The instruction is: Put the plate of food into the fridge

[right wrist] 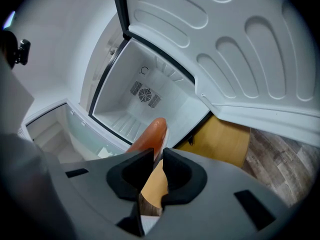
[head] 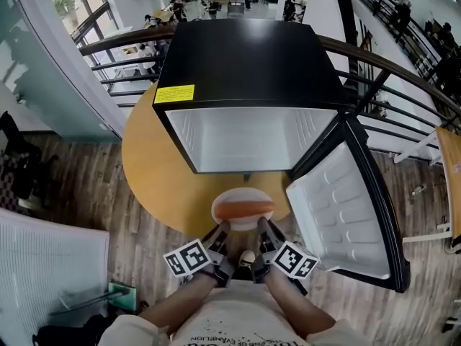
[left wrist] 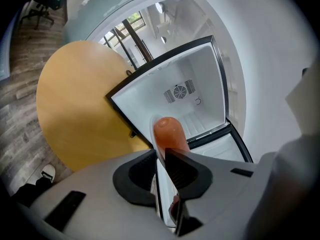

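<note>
Presently the plate, bearing what looks like an orange sausage, is held level in the air just before the open mini fridge, above the near edge of the round wooden table. The left gripper and right gripper are each clamped on its near rim. The fridge door stands wide at the right. Step in hand: carrying the plate in. The next move likely calls for a level advance through the opening, setting down before release.

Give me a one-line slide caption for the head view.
Left gripper and right gripper hold a white plate of orange food before the open black fridge on a round table.
</note>
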`<control>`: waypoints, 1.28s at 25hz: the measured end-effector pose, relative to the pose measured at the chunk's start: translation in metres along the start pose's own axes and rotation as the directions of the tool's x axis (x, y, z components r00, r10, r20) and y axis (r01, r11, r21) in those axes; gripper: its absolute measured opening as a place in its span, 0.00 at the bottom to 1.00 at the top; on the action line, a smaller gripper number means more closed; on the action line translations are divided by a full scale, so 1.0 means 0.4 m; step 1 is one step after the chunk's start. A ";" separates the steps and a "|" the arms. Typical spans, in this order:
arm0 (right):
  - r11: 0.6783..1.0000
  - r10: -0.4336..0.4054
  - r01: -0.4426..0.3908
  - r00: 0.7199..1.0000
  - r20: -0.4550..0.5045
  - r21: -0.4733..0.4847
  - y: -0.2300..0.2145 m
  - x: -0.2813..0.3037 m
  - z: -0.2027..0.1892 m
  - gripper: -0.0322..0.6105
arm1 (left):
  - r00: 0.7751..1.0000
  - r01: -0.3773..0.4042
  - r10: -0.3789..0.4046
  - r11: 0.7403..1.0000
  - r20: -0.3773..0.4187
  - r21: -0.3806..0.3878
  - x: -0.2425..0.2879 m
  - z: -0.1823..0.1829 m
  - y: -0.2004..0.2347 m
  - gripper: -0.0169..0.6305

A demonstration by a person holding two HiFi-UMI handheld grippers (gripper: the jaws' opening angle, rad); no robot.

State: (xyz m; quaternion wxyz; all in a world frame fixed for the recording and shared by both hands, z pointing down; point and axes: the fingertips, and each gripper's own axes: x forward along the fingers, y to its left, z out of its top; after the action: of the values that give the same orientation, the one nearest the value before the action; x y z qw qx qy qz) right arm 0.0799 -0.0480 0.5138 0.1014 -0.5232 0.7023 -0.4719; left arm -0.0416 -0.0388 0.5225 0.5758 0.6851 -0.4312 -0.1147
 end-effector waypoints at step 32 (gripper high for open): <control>0.999 -0.034 0.034 0.999 0.024 0.017 -0.084 0.344 0.095 0.16 | 0.999 -0.026 0.028 0.999 0.044 -0.042 0.265 0.215 0.126 0.13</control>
State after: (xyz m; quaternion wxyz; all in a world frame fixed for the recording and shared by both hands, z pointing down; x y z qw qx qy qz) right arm 0.0660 -0.1835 0.5676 0.1063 -0.5401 0.6880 -0.4729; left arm -0.0571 -0.1733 0.5765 0.5815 0.6645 -0.4508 -0.1307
